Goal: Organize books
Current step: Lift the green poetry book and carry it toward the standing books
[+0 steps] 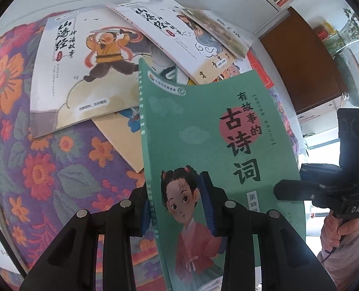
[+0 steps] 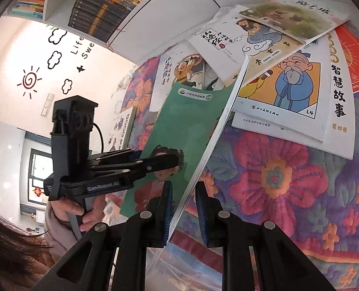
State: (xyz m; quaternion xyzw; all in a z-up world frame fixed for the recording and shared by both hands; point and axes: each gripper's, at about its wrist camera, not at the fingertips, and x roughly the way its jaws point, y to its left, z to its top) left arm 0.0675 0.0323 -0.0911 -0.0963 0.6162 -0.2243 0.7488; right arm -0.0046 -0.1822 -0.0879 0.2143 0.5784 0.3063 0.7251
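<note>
A green paperback (image 1: pixel 203 131) with a girl in a red robe on its cover is held up off the floral cloth, tilted and slightly bowed. My left gripper (image 1: pixel 175 194) is shut on the book's spine edge, blue pads on either side. In the same view my right gripper (image 1: pixel 286 189) bites the cover's right edge. In the right wrist view, the green book (image 2: pixel 191 121) runs edge-on between the pads of my right gripper (image 2: pixel 183 186), which is shut on its page edge. The left gripper (image 2: pixel 172 160) clamps the cover from the left, with a hand on its handle.
Several picture books lie in a loose overlapping pile on the floral cloth (image 1: pixel 46 169): a white one with a sword-waving warrior (image 1: pixel 77 72), one with a bearded sage (image 2: pixel 288 84). A white bookshelf (image 2: pixel 101 7) full of books stands behind. A brown cabinet (image 1: pixel 300 60) is at the right.
</note>
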